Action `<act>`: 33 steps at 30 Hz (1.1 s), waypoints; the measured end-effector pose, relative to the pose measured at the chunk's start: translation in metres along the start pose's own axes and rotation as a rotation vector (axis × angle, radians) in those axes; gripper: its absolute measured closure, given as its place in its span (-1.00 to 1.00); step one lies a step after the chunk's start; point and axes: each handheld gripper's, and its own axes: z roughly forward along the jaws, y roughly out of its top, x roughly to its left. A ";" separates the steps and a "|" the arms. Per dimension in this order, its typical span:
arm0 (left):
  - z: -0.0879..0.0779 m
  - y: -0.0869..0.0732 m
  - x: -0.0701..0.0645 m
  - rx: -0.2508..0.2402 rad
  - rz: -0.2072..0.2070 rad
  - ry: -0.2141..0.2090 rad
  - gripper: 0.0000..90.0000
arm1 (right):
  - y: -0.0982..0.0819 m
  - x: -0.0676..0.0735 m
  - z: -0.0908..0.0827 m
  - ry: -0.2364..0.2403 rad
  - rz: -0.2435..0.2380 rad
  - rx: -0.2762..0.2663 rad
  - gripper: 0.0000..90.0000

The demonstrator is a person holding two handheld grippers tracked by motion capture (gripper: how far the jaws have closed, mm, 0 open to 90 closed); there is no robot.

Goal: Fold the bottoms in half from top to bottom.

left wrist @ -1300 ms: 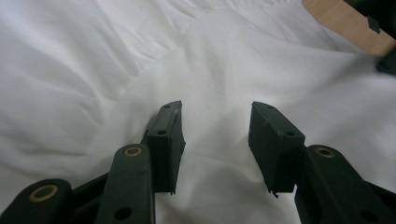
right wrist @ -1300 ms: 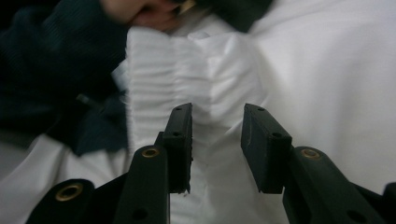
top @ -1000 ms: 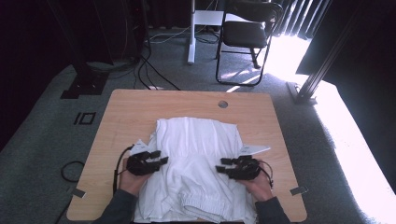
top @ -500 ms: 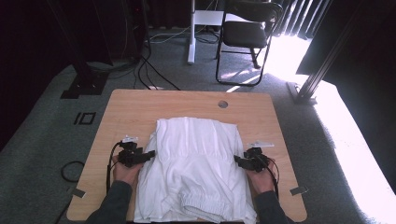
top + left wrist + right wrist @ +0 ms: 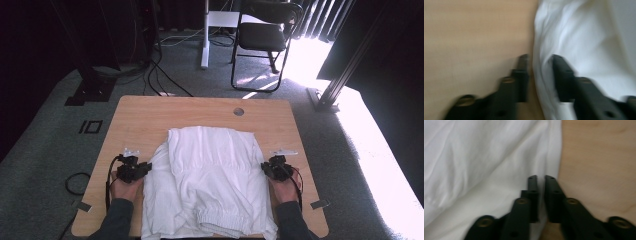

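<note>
A white garment lies folded on the wooden table, its elastic band toward the near edge. My left gripper is at its left edge. In the left gripper view the jaws have just been closing and still stand apart: one is over bare wood, the other is on the cloth, and the hem runs between them. My right gripper is at the right edge. In the right gripper view its jaws have just closed to a thin slit, pinching the cloth hem.
A round cable hole sits in the far part of the table. Beyond the table stand a black chair and a white post. Cables trail over the grey carpet, and a metal stand is at the right.
Both hands have moved outward from on top of the garment to its left and right edges and have come down. Both pairs of jaws have narrowed, the right pair onto the hem.
</note>
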 end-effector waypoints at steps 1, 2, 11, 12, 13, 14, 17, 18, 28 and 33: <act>-0.002 0.006 0.001 -0.023 0.000 -0.005 0.47 | 0.000 0.000 0.000 0.000 0.000 0.000 0.58; -0.003 0.013 0.001 -0.047 -0.012 -0.008 0.30 | 0.005 -0.003 -0.002 0.017 0.012 -0.022 0.44; -0.002 0.097 -0.019 -0.228 -0.011 -0.178 -0.30 | 0.068 -0.018 0.024 0.145 0.147 -0.120 -0.27; 0.003 0.105 -0.022 -0.222 -0.014 -0.181 -0.34 | 0.074 -0.018 0.030 0.138 0.155 -0.114 -0.29; 0.009 0.111 -0.025 -0.216 -0.014 -0.184 -0.36 | 0.083 -0.020 0.042 0.125 0.164 -0.099 -0.33; 0.016 0.116 -0.028 -0.204 -0.015 -0.173 -0.36 | 0.083 -0.020 0.042 0.125 0.164 -0.099 -0.33; 0.042 0.125 -0.031 -0.119 -0.019 -0.128 -0.39 | 0.090 -0.020 0.059 0.107 0.176 -0.071 -0.36; 0.050 0.125 -0.031 -0.084 -0.020 -0.113 -0.39 | 0.090 -0.020 0.065 0.102 0.182 -0.060 -0.36; 0.094 0.102 -0.014 0.085 -0.029 -0.045 -0.43 | 0.093 0.000 0.089 0.011 0.089 0.042 -0.20; 0.092 0.100 -0.017 0.092 0.004 -0.064 0.12 | 0.101 0.009 0.089 0.027 0.007 0.099 0.60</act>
